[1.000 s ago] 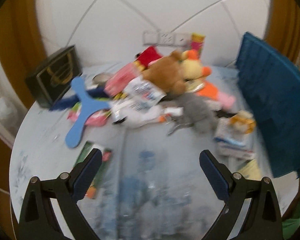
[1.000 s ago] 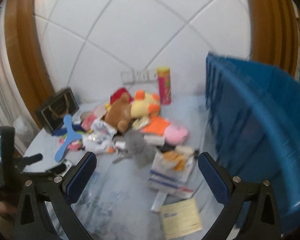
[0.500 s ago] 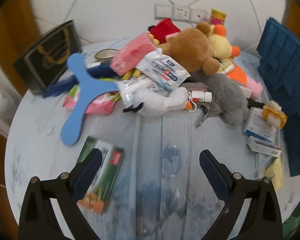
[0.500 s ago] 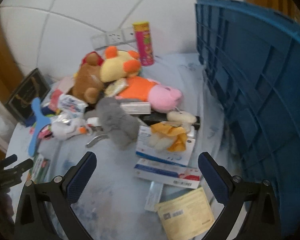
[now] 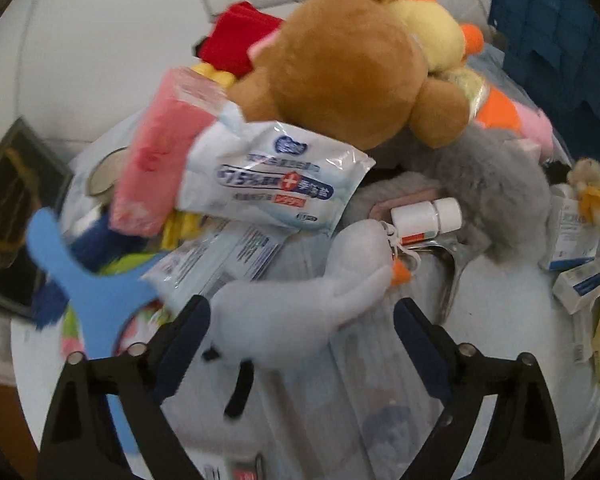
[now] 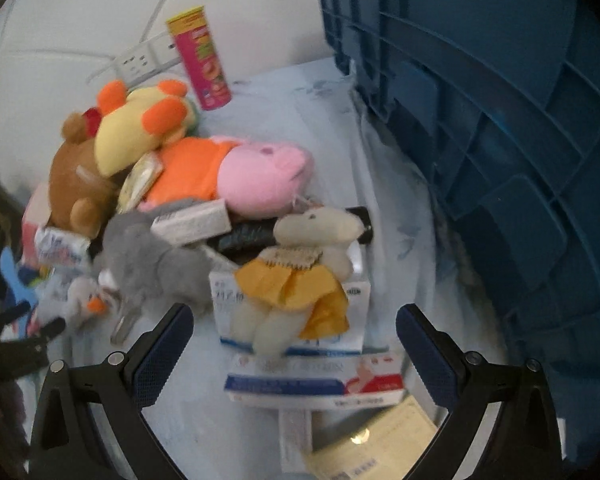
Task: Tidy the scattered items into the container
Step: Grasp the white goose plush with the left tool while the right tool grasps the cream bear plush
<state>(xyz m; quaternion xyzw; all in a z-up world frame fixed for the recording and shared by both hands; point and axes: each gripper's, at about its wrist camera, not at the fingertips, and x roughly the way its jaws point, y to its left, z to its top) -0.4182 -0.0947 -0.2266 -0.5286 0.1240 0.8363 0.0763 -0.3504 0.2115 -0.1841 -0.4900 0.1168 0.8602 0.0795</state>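
Wipes pack (image 5: 272, 176) reads "75%" (remaining print illegible).

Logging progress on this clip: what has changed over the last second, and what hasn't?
Both grippers came down toward the pile. The left gripper now brackets the white goose plush, jaws closing, not yet gripping. The right gripper stands open before the doll in the yellow skirt. The toys, boxes and blue crate lie as before.

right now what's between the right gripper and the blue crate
Nothing: in the right wrist view, only bare tablecloth separates the open right gripper from the crate. The doll sits between its fingers.
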